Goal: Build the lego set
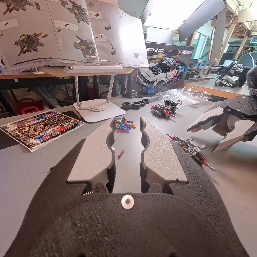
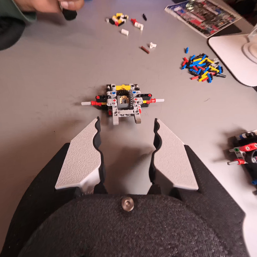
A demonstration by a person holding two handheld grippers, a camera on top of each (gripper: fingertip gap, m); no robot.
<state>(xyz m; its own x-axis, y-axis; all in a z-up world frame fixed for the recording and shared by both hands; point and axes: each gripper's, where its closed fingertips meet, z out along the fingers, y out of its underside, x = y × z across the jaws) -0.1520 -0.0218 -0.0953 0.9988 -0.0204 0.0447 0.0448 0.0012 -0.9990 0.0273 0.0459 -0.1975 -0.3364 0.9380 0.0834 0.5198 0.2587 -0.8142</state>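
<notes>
— Right tongs [image 2: 127, 121]? Apart and bare, just short of the axle block [image 2: 123, 101] on the worktop [image 2: 55, 77]; long axis crosswise.
— Left tongs [image 1: 127, 122]? Apart too, bare, farther from that block, beside its shaft end.

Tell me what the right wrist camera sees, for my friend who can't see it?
An open, empty claw hovers over a grey table, pointing at a small toy-brick gear assembly just ahead of its tips. A pile of colourful pins lies farther off to the right, and a hand shows top left.
</notes>
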